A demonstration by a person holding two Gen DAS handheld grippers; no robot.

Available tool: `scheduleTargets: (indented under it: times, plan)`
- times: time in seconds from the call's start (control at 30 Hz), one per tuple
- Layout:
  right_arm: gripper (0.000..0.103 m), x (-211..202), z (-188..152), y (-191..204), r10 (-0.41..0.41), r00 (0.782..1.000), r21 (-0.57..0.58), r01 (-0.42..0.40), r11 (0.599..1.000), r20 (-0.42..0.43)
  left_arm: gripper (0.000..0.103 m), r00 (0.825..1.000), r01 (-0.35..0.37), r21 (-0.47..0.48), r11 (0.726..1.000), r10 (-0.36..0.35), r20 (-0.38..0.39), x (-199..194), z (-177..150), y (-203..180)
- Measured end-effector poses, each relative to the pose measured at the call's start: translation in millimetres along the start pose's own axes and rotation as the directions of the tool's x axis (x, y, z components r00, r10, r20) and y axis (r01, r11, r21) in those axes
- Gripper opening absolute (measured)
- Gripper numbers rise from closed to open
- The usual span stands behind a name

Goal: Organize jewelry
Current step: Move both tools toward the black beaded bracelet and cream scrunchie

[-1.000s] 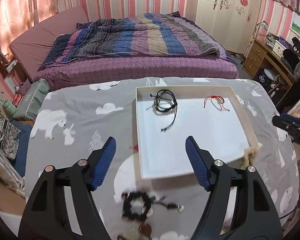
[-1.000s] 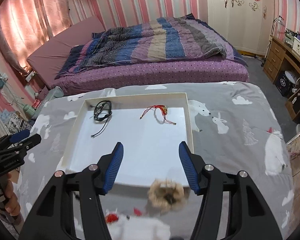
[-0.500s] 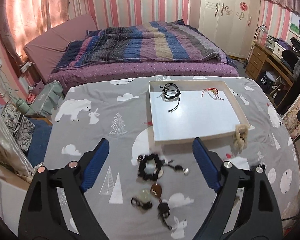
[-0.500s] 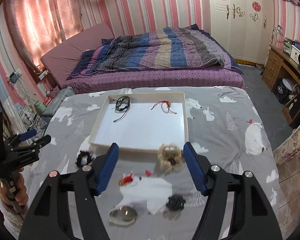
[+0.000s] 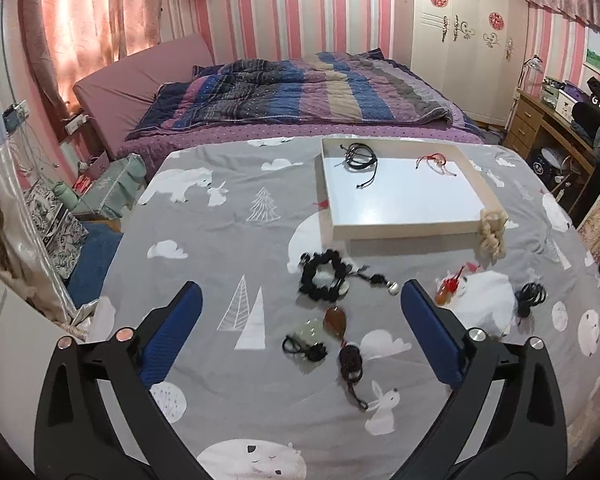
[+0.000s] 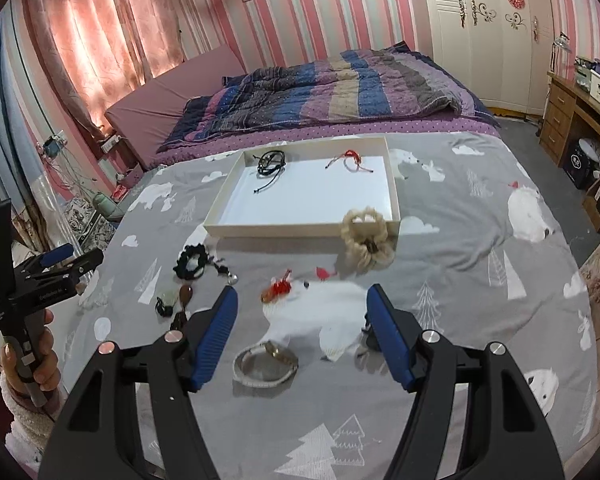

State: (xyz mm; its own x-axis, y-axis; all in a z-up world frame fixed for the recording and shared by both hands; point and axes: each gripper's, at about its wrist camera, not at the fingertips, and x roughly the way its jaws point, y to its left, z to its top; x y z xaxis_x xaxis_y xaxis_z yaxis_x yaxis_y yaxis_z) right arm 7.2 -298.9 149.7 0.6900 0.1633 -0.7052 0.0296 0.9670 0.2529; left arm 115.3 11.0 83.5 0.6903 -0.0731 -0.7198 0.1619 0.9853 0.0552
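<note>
A white tray (image 5: 404, 229) (image 6: 300, 230) lies on the grey bear-print cloth and holds a black cord bracelet (image 5: 360, 158) (image 6: 271, 162) and a red string bracelet (image 5: 436, 160) (image 6: 350, 158). Loose pieces lie in front of it: a black bead bracelet (image 5: 324, 276) (image 6: 190, 262), a brown pendant (image 5: 336, 320), a red tassel charm (image 6: 278, 290), a silver bangle (image 6: 266, 362). A cream scrunchie (image 5: 492, 232) (image 6: 366, 240) leans on the tray's near corner. My left gripper (image 5: 300, 288) hovers over the beads, its jaws opening, nothing between them. My right gripper (image 6: 302, 291) is open and empty.
A black hair tie (image 5: 532, 298) lies at the right. A bed with a striped quilt (image 5: 308, 92) stands behind the table, a wooden desk (image 6: 572, 120) at the right. A hand (image 6: 32, 364) holds the left gripper at the table's left edge.
Both grippers have drawn back from the tray toward the near side of the table, so the loose jewellery has come into view. The left jaws stand wider apart.
</note>
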Motion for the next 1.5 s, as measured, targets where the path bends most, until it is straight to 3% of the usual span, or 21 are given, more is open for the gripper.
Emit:
scheduleTargets:
  times: [0.17, 0.3, 0.6, 0.9, 1.03, 1.2, 1.5]
  plan:
    - [0.068, 8, -23, -1, -0.055, 0.998, -0.010, 0.056, 0.998, 0.019, 0.100, 0.999, 0.014, -0.013, 1.000, -0.014, -0.031, 11, -21, 2]
    - [0.068, 23, -39, 2, -0.143, 0.988, -0.049, 0.146, 0.988, 0.051, 0.100, 0.999, 0.009, -0.018, 1.000, -0.009, -0.036, 20, -34, 3]
    - [0.068, 53, -51, -1, -0.144, 0.989, -0.040, 0.146, 0.988, 0.043, 0.100, 0.998, -0.010, -0.032, 0.999, 0.008, -0.064, 41, -44, 13]
    - [0.068, 67, -36, 2, -0.078, 0.996, -0.015, 0.079, 0.997, 0.051, 0.100, 0.997, -0.038, -0.057, 0.998, 0.034, -0.065, 64, -34, 27]
    - [0.067, 76, -31, 6, -0.109, 0.993, -0.025, 0.110, 0.994, 0.045, 0.100, 0.996, -0.048, -0.047, 0.998, 0.044, -0.080, 72, -28, 27]
    - [0.066, 92, -28, 4, -0.090, 0.996, -0.018, 0.091, 0.996, 0.017, 0.100, 0.995, -0.063, -0.026, 0.998, 0.060, -0.083, 81, -21, 25]
    - [0.067, 107, -23, -2, -0.134, 0.991, -0.036, 0.133, 0.990, -0.016, 0.100, 0.987, -0.016, -0.027, 1.000, 0.012, -0.162, 108, -24, 25]
